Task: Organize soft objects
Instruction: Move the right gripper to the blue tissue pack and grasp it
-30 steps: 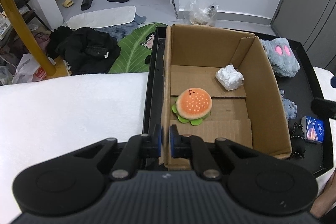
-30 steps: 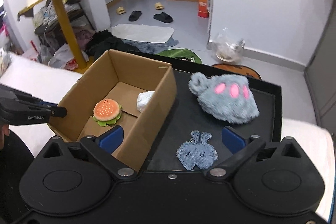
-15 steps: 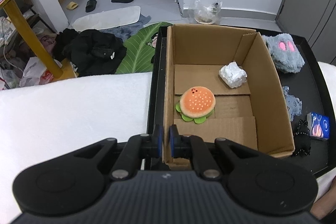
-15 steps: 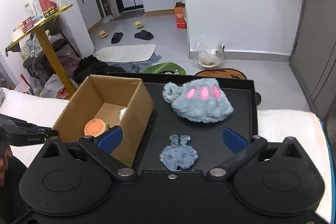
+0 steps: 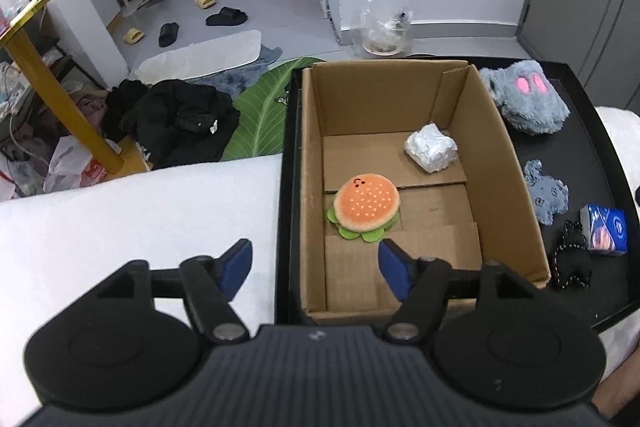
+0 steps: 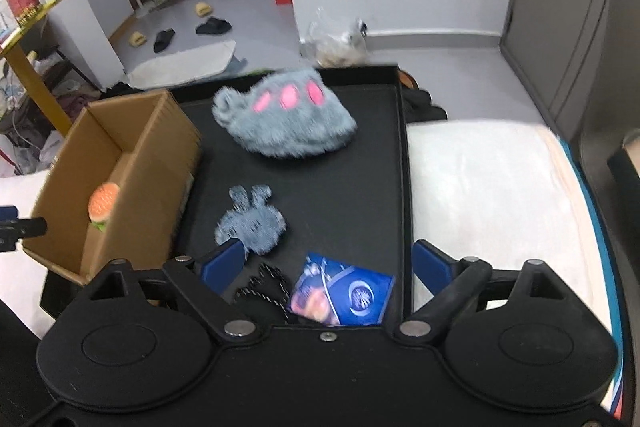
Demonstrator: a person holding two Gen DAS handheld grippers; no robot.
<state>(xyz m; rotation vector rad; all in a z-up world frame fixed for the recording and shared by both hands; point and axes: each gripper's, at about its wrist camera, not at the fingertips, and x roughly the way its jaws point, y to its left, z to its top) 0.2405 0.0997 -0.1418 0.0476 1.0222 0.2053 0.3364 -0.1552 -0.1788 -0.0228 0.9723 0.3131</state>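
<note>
Orange burger plush (image 5: 366, 203) and white crumpled wad (image 5: 430, 147) sit in the brown cardboard box (image 5: 496, 131). Grey furry pink-spotted plush (image 6: 286, 119) and small blue-grey bunny plush (image 6: 251, 223) remain on the black tray (image 6: 360, 163). Left claw (image 5: 312, 267) has just opened and is empty; right claw (image 6: 326, 267) is wide, narrowing slightly, gripping nothing.

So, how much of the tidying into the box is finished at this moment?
Done: the burger toy and a white wrapped bundle lie inside the cardboard box. In hand: nothing. The left gripper has just been opening, and the right gripper has just been closing a little; both hold nothing. Left on the black tray: the grey furry toy, the small blue rabbit, a black cord item and a blue packet.
</note>
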